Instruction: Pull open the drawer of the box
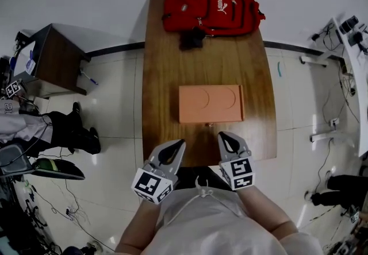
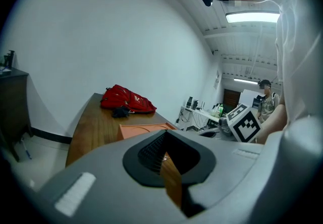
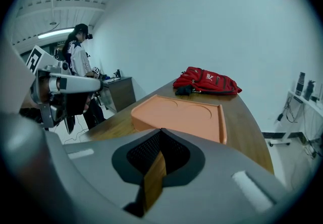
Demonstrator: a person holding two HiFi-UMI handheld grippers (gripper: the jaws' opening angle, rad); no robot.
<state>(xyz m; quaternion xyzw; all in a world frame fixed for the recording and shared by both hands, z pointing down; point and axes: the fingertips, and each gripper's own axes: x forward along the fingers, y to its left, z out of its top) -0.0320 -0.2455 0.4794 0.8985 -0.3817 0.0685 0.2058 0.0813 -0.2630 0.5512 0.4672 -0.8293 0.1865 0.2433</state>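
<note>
An orange box (image 1: 211, 103) with two round recesses in its top lies in the middle of the wooden table (image 1: 161, 76). A small knob (image 1: 210, 124) shows on the side of the box that faces me. My left gripper (image 1: 179, 143) hovers shut and empty over the table's near edge, left of the box's front. My right gripper (image 1: 223, 135) is shut on nothing, just short of the box's near side. The box (image 3: 181, 112) lies straight ahead of the right gripper (image 3: 160, 131) in the right gripper view. It lies further off past the left gripper (image 2: 164, 134) as a box (image 2: 144, 128) in the left gripper view.
A red backpack (image 1: 210, 7) and a black item (image 1: 191, 38) lie at the table's far end. A dark cabinet (image 1: 49, 58) and a person's legs (image 1: 69, 130) are at the left. White desks (image 1: 351, 76) and cables are at the right.
</note>
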